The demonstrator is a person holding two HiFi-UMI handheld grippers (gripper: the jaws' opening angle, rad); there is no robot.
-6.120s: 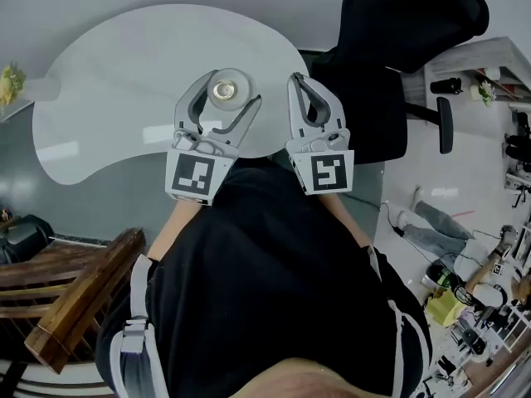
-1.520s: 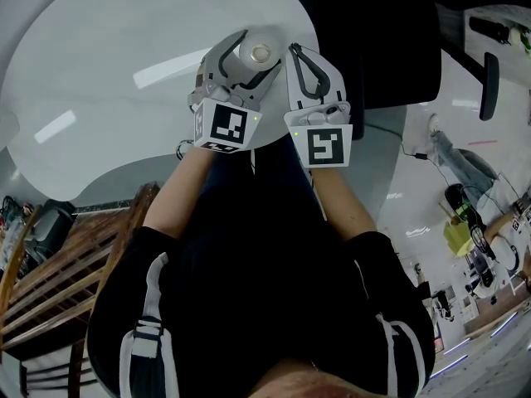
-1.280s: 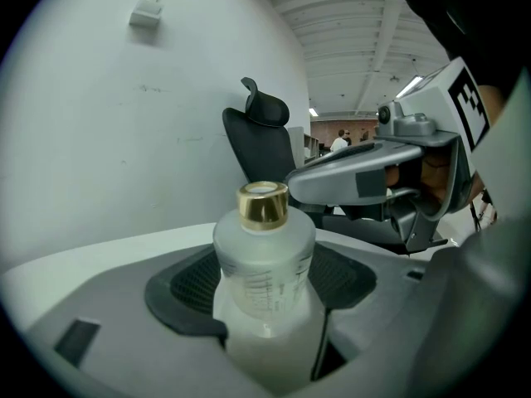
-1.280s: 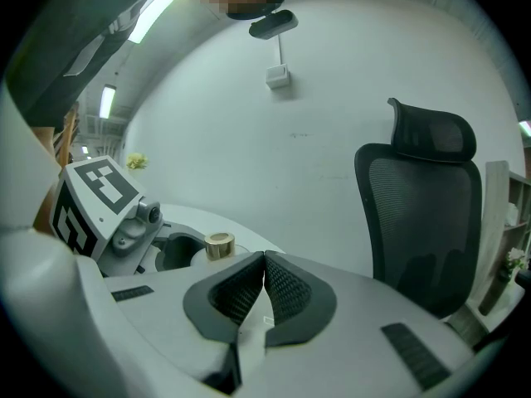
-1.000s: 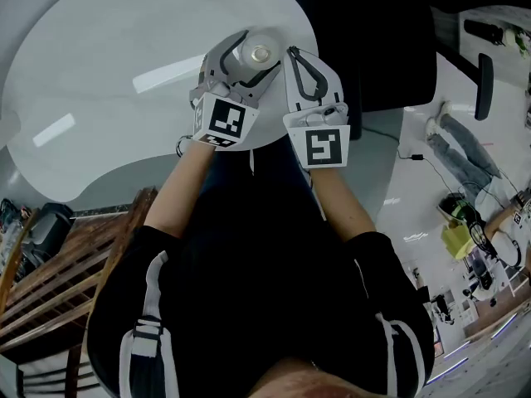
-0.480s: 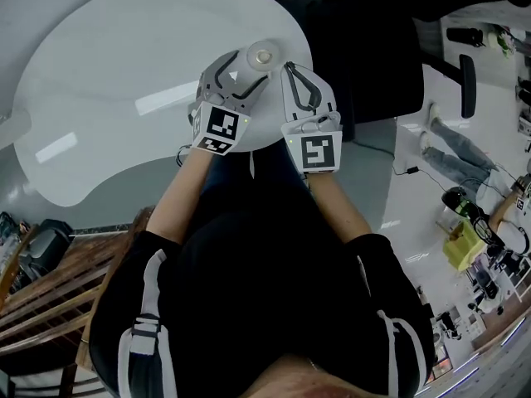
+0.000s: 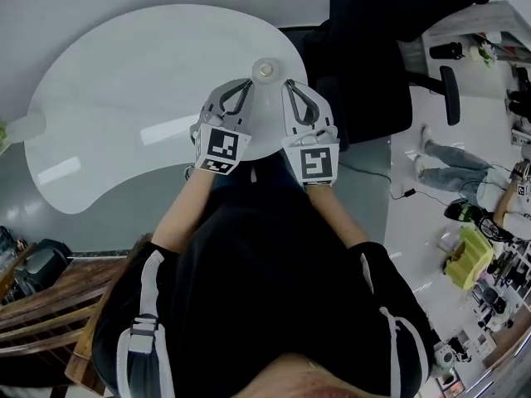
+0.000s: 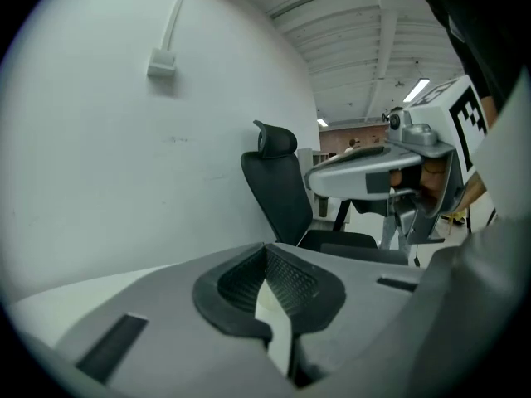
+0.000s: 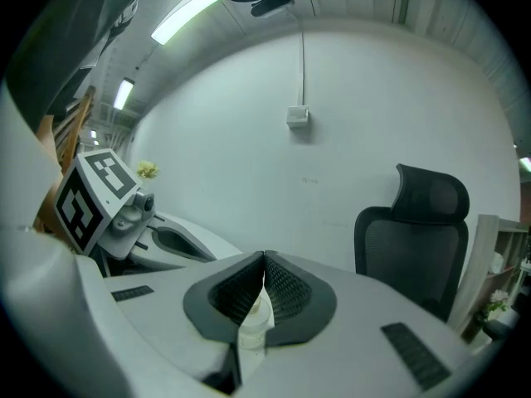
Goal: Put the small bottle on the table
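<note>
Working out from the person: the 2 grippers hang side by side over the near edge of the table (image 7: 124, 81). The left gripper (image 7: 246, 82) is closing down, its tips are already meeting, and there's nothing between them. The right gripper (image 7: 291, 83) has its tips pressed together too and is also empty. In its own view you can see the bottle through the gap behind the tips, but the pads aren't on it.

A bit further in, the small bottle (image 7: 265, 70) is standing on the table. It looks upright, free of both tools, and sits just past the 2 sets of tips, roughly on the line between them. It's also close to the table's edge on the side where the office chair (image 7: 365, 65) is parked.

So I'd say the placing is basically done and what's left is getting out cleanly. My take:

- Pull both grippers straight back off the table's near edge, with no sideways swing, since the tips flank the bottle's line.
- Lift a touch first so nothing drags on the table.
- Go slow — a light bottle that close to the table's edge probably tips from 1 small nudge.
</note>
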